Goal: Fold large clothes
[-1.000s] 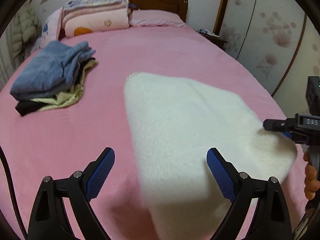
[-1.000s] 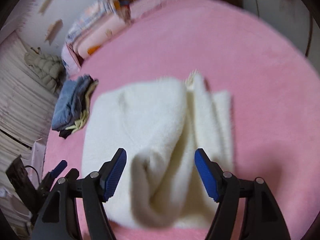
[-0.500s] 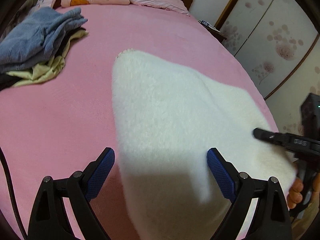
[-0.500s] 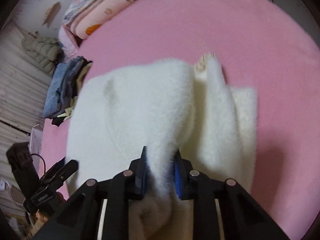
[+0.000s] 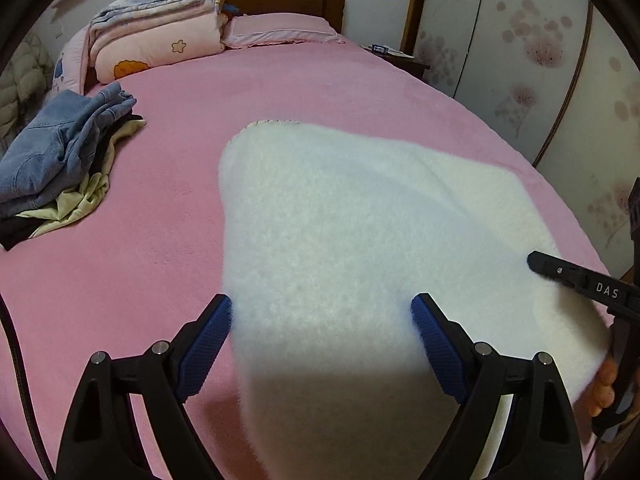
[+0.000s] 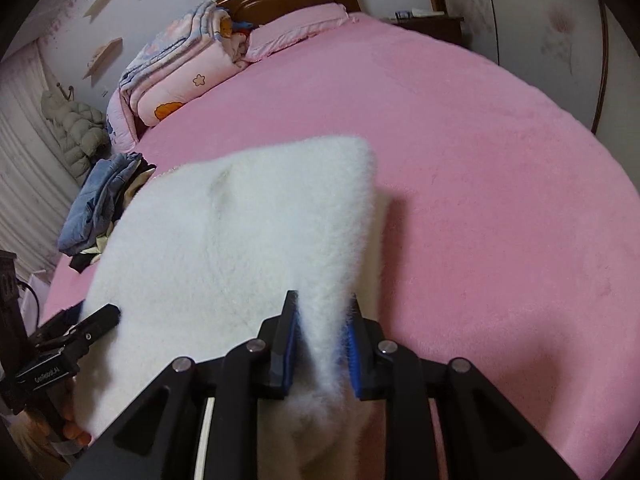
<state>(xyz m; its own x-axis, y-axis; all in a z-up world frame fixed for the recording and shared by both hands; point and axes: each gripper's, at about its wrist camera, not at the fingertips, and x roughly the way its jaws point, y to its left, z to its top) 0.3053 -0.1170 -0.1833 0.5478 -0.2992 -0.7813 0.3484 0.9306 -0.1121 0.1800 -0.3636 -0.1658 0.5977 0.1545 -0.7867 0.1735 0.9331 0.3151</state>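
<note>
A white fleece garment [image 5: 360,220] lies on the pink bed [image 5: 160,248]. My left gripper [image 5: 322,312] hangs open over its near edge, with the fleece between the blue pads but untouched; the jaws are closing slightly. In the right wrist view my right gripper [image 6: 322,308] is shut on a thick fold of the fleece [image 6: 240,240], which stands up from the bed in a raised flap; its jaws are opening a touch while the pads still press the pile. The right gripper's finger [image 5: 560,272] also shows at the fleece's right edge, with a hand [image 5: 600,384] below it.
A pile of folded jeans and other clothes [image 5: 60,152] lies at the bed's left side. Stacked quilts [image 5: 160,32] and a pillow [image 5: 280,28] sit by the headboard. A nightstand [image 5: 400,60] and flowered wardrobe doors [image 5: 520,60] stand to the right.
My right gripper went from open around a fold of the fleece to shut on it, and the fleece now stands up as a flap. My left gripper moved closer to the fleece's near edge.
</note>
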